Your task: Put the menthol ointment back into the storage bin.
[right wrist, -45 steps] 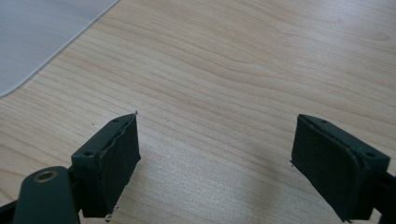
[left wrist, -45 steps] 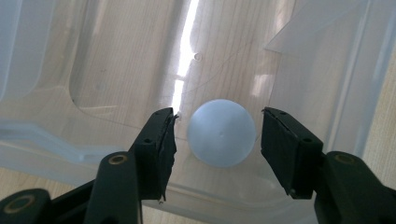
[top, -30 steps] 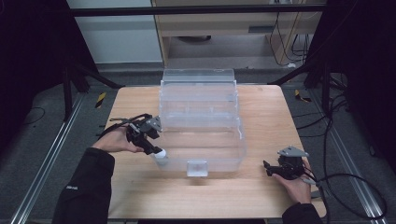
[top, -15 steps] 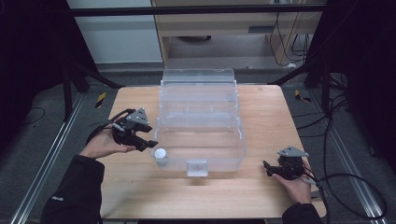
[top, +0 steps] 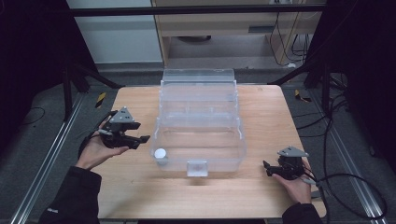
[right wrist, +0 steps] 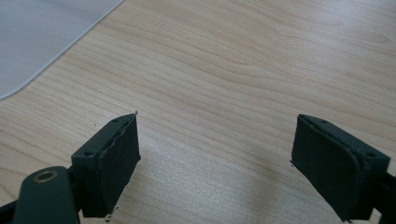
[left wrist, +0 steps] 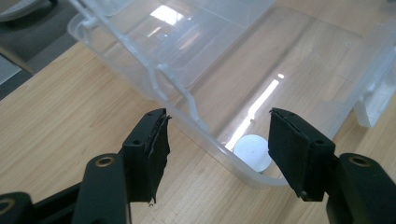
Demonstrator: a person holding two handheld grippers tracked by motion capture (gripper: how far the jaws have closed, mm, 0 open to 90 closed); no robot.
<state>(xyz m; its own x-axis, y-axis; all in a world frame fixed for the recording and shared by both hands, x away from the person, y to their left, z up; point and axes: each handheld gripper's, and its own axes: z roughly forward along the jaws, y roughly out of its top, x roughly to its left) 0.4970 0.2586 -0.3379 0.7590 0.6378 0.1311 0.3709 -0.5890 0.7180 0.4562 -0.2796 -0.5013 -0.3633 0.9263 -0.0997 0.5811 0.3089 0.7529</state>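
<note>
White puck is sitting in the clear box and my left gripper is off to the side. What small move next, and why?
Probably bring the left gripper back to rest on the table. Its jaws have just opened and hold nothing; the white puck lies inside the clear box, near its front left corner.

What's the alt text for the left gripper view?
The left gripper has open, empty black jaws facing a clear plastic box on a wooden table. A small white round object lies inside the box's near corner.
</note>
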